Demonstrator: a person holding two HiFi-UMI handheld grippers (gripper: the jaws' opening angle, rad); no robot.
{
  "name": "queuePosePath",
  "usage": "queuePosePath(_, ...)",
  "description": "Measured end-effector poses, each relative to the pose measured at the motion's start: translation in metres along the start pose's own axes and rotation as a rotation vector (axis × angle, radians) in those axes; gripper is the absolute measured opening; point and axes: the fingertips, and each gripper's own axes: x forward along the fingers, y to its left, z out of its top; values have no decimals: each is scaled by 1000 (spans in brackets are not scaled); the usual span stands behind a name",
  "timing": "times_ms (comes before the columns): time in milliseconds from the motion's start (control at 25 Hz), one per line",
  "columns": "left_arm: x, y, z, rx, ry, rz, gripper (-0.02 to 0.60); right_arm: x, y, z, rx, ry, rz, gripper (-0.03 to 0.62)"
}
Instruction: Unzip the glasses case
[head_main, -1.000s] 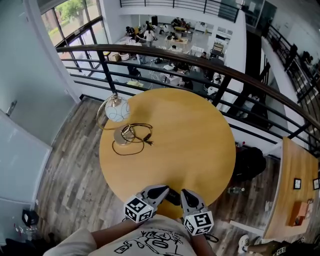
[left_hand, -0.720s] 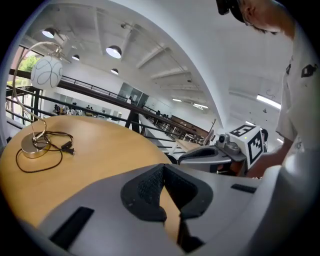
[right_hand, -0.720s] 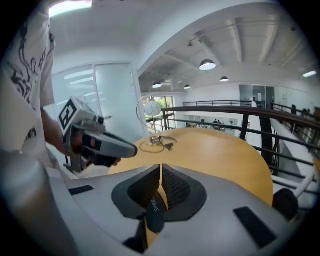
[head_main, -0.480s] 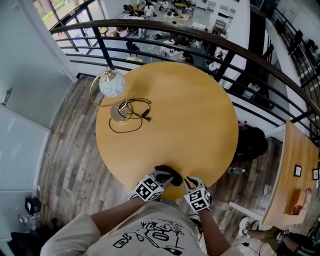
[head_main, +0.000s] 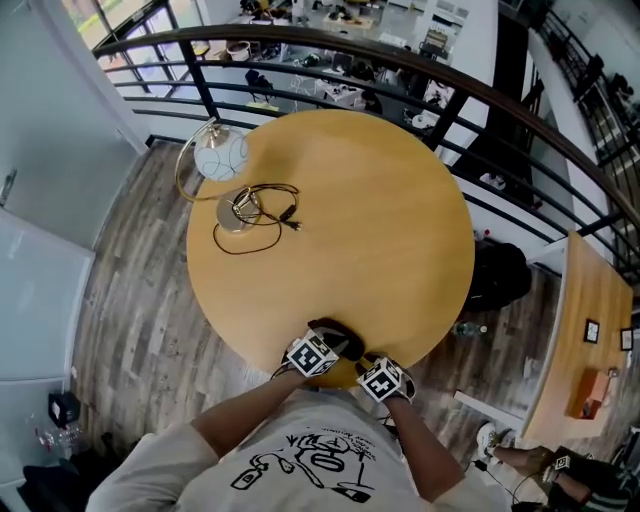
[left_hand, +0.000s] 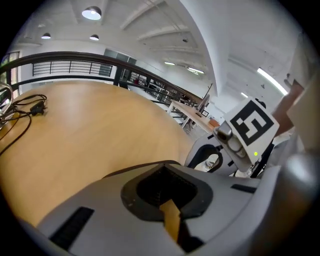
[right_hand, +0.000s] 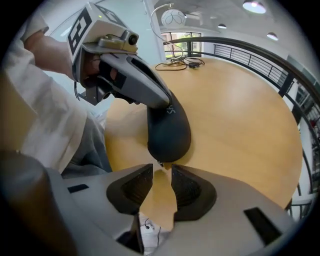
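Observation:
A black glasses case (head_main: 338, 334) lies at the near edge of the round wooden table (head_main: 380, 210). My left gripper (head_main: 326, 346) is shut on its end; in the right gripper view its grey fingers (right_hand: 145, 85) clamp the case (right_hand: 168, 127) from above. My right gripper (right_hand: 161, 176) points at the case's rounded near end. Its jaws stand a narrow gap apart, and the small zipper pull (right_hand: 159, 163) sits just beyond their tips, not visibly pinched. In the left gripper view, only a dark edge of the case (left_hand: 137, 168) shows at the pads.
A lamp with a glass globe (head_main: 219, 155), a round base (head_main: 234, 212) and a loose black cable (head_main: 268, 222) stands at the table's far left. A dark railing (head_main: 420, 70) curves behind the table. Another wooden table (head_main: 585, 350) is at the right.
Both grippers have closed in on the case at the table's near edge. The right gripper has come up to the case's end. The head view has tilted down.

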Motion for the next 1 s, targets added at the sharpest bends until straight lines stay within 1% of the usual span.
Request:
queuePosePath(200, 0, -2, -1, 18, -42, -17, 6, 13, -2, 0, -12, 1, 21, 101)
queuePosePath(280, 0, -2, -2, 24, -46, -17, 6, 15, -3, -2, -23, -6, 28, 81)
queuePosePath(320, 0, -2, -3, 27, -43, -15, 6, 16, -2, -3, -25, -5, 36, 38)
queuePosePath(440, 0, -2, -3, 29, -28, -20, 6, 17, -2, -4, -24, 1, 56, 23)
queuePosePath(600, 0, -2, -3, 29, -9, -31, 6, 12, -6, -4, -72, 17, 21, 23)
queuePosePath(720, 1, 0, -4, 14, -12, -32, 6, 13, -11, -5, -91, 21, 4, 23)
queuePosePath(1000, 1, -1, -4, 13, -8, -30, 6, 11, -21, -4, -147, 41, -35, 23)
